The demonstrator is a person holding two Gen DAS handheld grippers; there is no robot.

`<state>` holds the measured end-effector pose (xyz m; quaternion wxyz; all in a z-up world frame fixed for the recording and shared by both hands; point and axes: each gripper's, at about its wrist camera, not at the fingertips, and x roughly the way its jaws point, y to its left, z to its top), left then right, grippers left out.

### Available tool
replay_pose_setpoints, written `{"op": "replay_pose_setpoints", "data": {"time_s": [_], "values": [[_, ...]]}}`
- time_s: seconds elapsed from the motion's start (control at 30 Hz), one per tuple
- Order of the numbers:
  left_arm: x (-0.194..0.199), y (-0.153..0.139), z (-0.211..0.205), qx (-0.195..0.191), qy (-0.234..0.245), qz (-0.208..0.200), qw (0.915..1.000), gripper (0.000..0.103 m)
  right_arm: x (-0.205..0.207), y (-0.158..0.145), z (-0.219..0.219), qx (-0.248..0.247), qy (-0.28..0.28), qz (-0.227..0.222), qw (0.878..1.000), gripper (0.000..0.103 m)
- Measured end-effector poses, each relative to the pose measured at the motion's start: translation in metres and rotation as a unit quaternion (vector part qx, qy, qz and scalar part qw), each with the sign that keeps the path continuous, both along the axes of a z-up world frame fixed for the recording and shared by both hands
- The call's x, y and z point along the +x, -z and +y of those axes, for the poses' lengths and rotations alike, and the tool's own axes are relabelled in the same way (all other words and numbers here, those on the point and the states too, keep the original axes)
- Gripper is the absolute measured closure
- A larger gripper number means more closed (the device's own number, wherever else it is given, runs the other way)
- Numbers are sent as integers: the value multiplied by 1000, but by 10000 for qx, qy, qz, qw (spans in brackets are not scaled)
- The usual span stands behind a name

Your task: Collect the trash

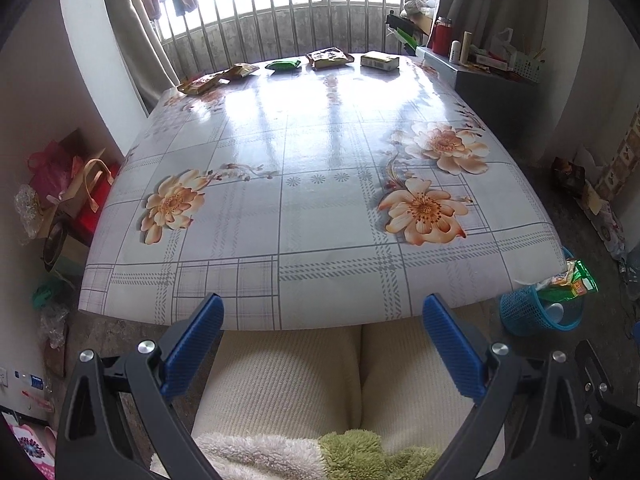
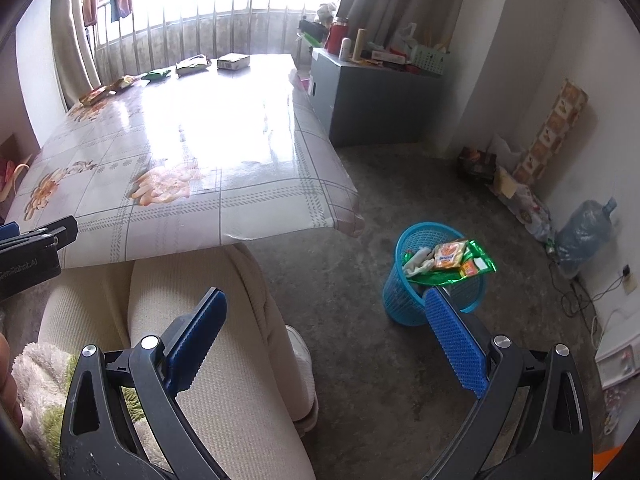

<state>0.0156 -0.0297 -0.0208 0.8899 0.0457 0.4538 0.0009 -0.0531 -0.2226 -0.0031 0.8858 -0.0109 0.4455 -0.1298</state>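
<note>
Several pieces of trash lie along the table's far edge: an orange wrapper point(image 1: 199, 83), a brown packet point(image 1: 240, 71), a green packet point(image 1: 283, 65), a crumpled bag point(image 1: 329, 58) and a yellow box point(image 1: 379, 60). A blue basket point(image 2: 434, 276) stands on the floor right of the table, holding green and orange wrappers point(image 2: 452, 258); it also shows in the left wrist view point(image 1: 540, 312). My left gripper point(image 1: 322, 312) is open and empty at the table's near edge. My right gripper point(image 2: 326, 308) is open and empty above the floor, left of the basket.
The floral-cloth table point(image 1: 320, 208) fills the middle. The person's legs in cream trousers point(image 1: 352, 376) sit below the near edge. A grey cabinet point(image 2: 372, 100) with clutter stands at the far right. Bags point(image 1: 68, 192) pile on the left floor; a water jug point(image 2: 584, 232) stands by the right wall.
</note>
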Motion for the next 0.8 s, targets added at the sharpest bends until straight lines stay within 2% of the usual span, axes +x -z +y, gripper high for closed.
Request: {"op": "replay_pose_setpoints", "data": {"time_s": [0.8], "values": [[-1, -3, 3, 15, -62, -55, 10000, 6, 1, -5, 3, -79, -112, -65, 9999, 8]]}}
